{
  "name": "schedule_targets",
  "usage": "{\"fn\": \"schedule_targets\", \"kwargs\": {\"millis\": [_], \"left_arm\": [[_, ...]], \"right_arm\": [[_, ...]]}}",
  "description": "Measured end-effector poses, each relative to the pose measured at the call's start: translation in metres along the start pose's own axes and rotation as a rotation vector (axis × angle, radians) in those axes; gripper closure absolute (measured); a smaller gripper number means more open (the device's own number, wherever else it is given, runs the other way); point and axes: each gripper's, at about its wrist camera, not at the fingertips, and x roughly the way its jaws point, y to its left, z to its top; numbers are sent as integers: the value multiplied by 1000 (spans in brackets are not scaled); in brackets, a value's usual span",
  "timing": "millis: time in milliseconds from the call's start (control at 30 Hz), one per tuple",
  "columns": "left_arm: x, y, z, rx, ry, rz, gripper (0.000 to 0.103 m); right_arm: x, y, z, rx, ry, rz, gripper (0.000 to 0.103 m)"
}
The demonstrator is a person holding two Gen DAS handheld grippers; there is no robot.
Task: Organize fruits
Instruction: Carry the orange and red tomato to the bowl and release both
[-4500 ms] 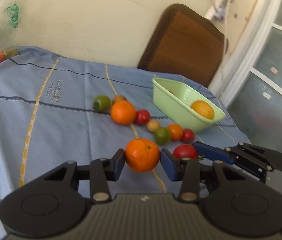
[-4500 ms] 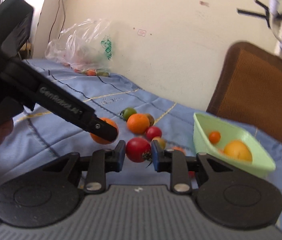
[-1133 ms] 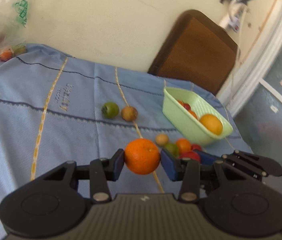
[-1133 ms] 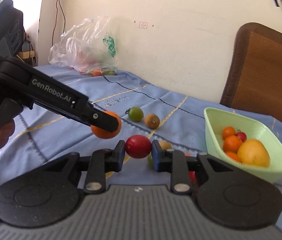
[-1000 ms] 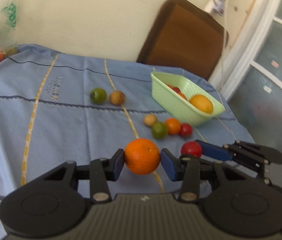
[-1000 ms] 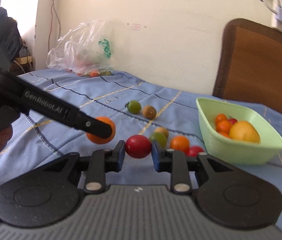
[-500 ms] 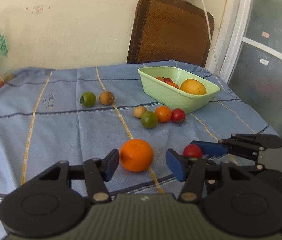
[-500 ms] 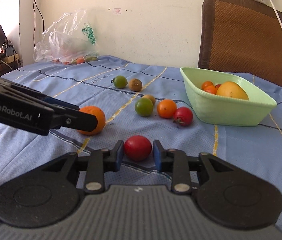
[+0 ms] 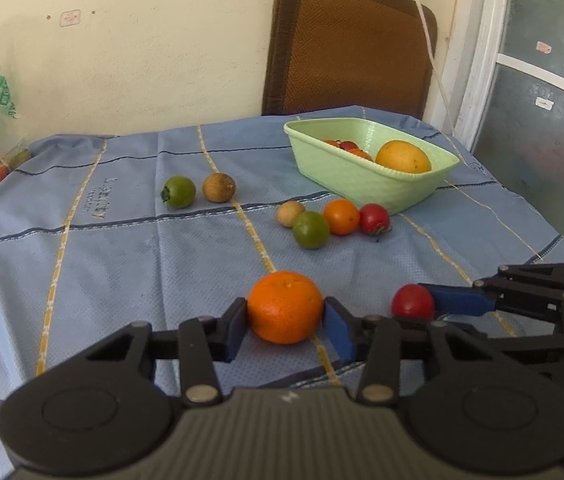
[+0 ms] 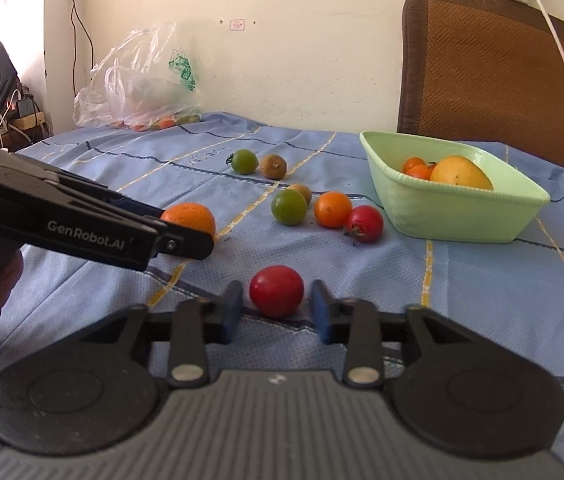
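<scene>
Two handheld claws sit low over a worktop (image 9: pixel 82 264) covered in a blue cloth. The left claw (image 9: pixel 285 322) brackets a large orange (image 9: pixel 284 306); its pads look to be touching or almost touching the fruit's sides, and the orange rests on the cloth, so I cannot tell whether it is gripped. The right claw (image 10: pixel 276 309) stands wide around a red tomato (image 10: pixel 276 290), with clear gaps on both sides; the tomato lies on the cloth.

Further back sits a pale green basket (image 10: pixel 458 216) that already contains a yellow-orange fruit (image 10: pixel 460 173) and some small tomatoes. Just in front of the basket lies a cluster of a green tomato (image 10: pixel 289 207), a small orange tomato (image 10: pixel 332 209) and a red stemmed tomato (image 10: pixel 364 223). Further off lie another green fruit (image 10: pixel 244 161) and a brown one (image 10: pixel 273 166).

The step appears to be taking both fruits (each is round and likely to roll). It would help to close each claw squarely across the fruit's widest part, gently on the soft tomato, then lift straight up.

Both fruits lie near the front edge of the worktop, so a nudge towards the holder could send them off. The cloth between claws and basket is open on the right; the cluster partly blocks a low, direct path, so carry over it. The claws are close side by side and need separation.
</scene>
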Motion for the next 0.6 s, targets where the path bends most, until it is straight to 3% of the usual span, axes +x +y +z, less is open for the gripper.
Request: {"fn": "schedule_targets", "kwargs": {"millis": [133,300,433,600], "left_arm": [[2,-10,24,9,-20,-66,62],[21,-29,80,34,-72,-132,62],[53,-41,115,24,-75,-154,62],[95,-46,129,5,-11,-152,62]], "right_arm": [[-6,-13,8,28,-82,-37,72],[-10,-57,30,149,-200,-136,72],[4,-93,45,223,-196,-161,72],[17,-98,44,215,-189,-149,71]]}}
